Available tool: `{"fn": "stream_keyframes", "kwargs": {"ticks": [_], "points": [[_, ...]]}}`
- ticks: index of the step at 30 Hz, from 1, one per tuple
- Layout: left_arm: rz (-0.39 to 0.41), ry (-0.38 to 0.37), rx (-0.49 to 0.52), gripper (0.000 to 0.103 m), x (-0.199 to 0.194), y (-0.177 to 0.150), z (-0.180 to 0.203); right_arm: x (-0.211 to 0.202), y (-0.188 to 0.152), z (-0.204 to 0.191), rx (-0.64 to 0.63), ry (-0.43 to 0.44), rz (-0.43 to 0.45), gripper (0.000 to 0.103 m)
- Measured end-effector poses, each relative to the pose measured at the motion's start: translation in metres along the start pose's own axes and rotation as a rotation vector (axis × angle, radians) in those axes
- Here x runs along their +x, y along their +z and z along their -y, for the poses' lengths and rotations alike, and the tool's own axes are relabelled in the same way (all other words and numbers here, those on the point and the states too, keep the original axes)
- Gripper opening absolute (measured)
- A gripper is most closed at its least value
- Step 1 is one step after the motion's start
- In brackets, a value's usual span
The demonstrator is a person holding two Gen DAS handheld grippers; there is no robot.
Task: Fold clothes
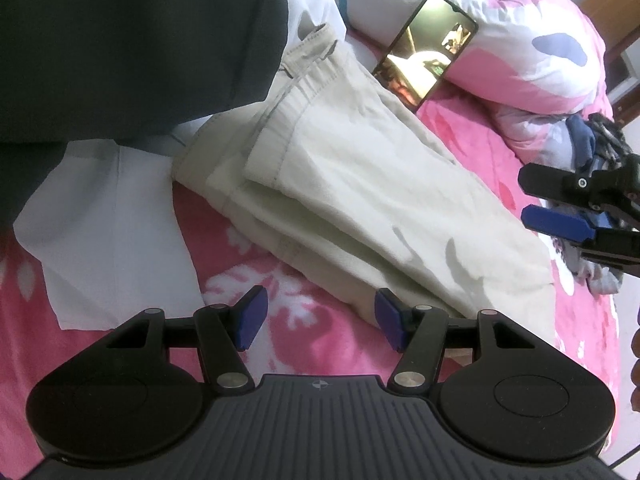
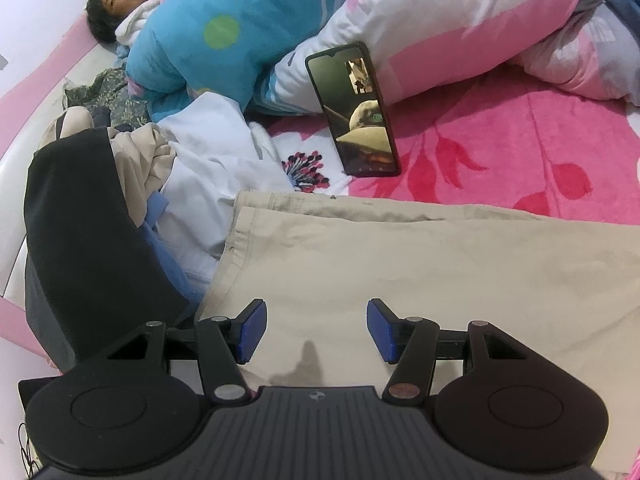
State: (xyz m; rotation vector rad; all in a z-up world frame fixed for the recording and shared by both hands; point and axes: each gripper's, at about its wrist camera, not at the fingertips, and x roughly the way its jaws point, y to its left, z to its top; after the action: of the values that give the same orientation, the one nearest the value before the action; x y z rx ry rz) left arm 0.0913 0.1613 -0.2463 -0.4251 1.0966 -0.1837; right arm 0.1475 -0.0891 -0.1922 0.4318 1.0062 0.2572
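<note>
Hovering released over folded beige trousers (image 2: 420,264), right gripper (image 2: 316,330); left gripper (image 1: 318,318) released, pink bedspread (image 1: 304,344)

A bed with a pink flowered blanket (image 2: 500,152) carries everything. Folded beige trousers (image 2: 420,272) lie on it. Beyond the trousers a phone (image 2: 354,112) leans against a quilt (image 2: 460,32); left of them lie a white garment (image 2: 208,184) and a black one (image 2: 80,220).

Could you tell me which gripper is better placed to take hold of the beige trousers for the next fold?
Probably the right gripper: its open fingers hang directly over the beige trousers. The left gripper, also open, is over the pink blanket beside the trousers' lower edge.
</note>
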Motion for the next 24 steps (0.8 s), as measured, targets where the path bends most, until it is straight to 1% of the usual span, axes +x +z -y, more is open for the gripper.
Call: {"fn": "stream_keyframes", "kwargs": {"ticks": [24], "points": [[-0.014, 0.007, -0.006, 0.059, 0.0044, 0.0012, -0.0026, 0.0065, -0.0021, 0.0006, -0.003, 0.001, -0.013, 0.059]]}}
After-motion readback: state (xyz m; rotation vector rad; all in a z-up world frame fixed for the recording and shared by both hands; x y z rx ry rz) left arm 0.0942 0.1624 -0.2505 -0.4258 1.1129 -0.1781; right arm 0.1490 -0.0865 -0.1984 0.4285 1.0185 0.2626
